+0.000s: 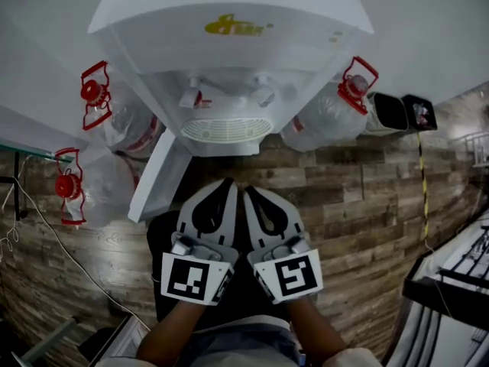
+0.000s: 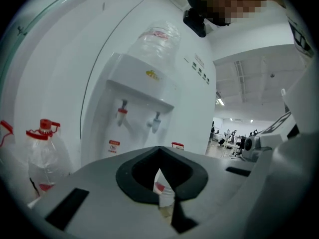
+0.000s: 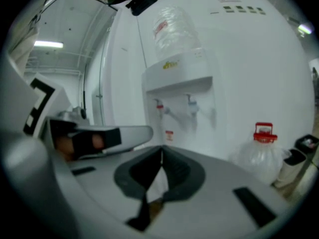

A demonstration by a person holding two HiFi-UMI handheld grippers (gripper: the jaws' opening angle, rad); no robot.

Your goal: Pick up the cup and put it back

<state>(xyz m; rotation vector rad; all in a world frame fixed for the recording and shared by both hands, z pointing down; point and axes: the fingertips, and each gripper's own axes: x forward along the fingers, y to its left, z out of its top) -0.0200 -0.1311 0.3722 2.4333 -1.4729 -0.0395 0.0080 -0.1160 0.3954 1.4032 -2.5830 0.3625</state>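
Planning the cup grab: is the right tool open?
No, the right tool has its jaws together, with nothing between them.

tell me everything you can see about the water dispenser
The water dispenser is a white, plastic-looking cabinet standing upright on the wood-pattern floor against a white wall. A clear bottle sits inverted on top. Its front carries a yellow logo, a recess with two taps, one red-marked, and a slotted drip tray beneath. Clear red-capped jugs flank it.

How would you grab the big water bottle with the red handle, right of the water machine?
Probably by the red handle on top, coming down from above. The bottle stands upright, and its round clear body looks too wide for the fingers, while the handle is a thin loop.
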